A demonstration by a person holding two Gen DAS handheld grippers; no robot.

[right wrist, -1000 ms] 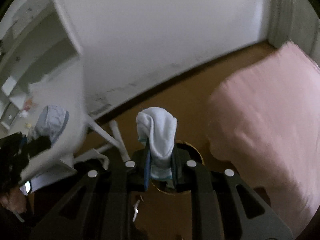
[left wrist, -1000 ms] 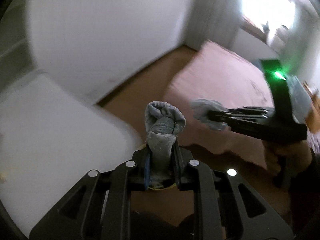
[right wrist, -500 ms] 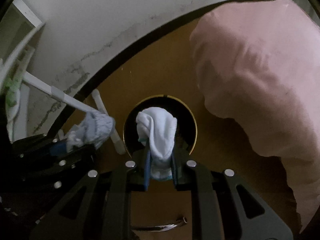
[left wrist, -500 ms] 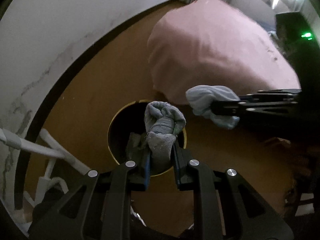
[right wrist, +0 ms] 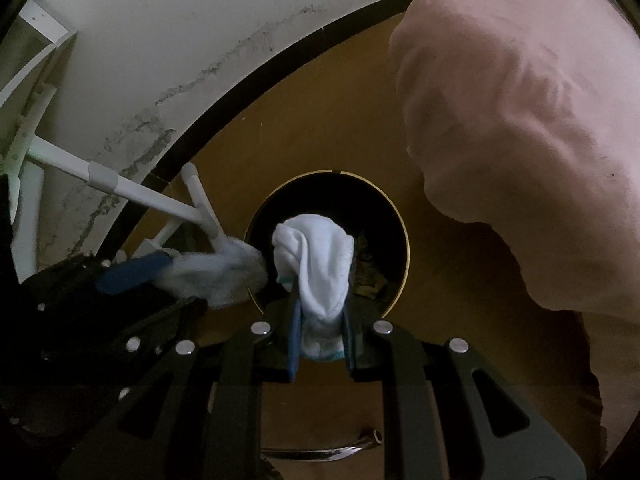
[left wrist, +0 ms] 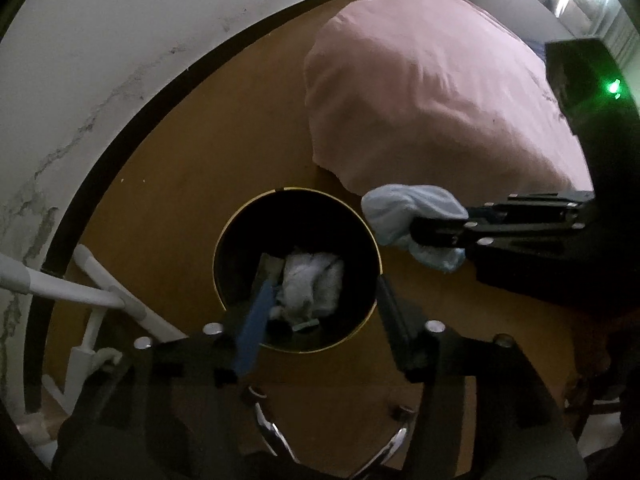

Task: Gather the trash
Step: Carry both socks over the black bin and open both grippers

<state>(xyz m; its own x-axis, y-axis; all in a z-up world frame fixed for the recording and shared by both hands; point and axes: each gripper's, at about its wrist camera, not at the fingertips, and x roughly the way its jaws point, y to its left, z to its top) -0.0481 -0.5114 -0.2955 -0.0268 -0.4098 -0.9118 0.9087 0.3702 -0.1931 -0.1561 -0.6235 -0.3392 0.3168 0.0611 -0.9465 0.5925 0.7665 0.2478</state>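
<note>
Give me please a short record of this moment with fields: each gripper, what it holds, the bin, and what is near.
left gripper: open, empty, above the bin
right gripper: shut on a white sock, held over the bin's mouth
bin: round, dark, gold rim, standing on the wooden floor
bin contents: a grey sock lying inside, with some dark scraps
nearby: pink bedding to the right of the bin; white rack legs to the left, by the wall
step left: white sock not yet dropped
</note>
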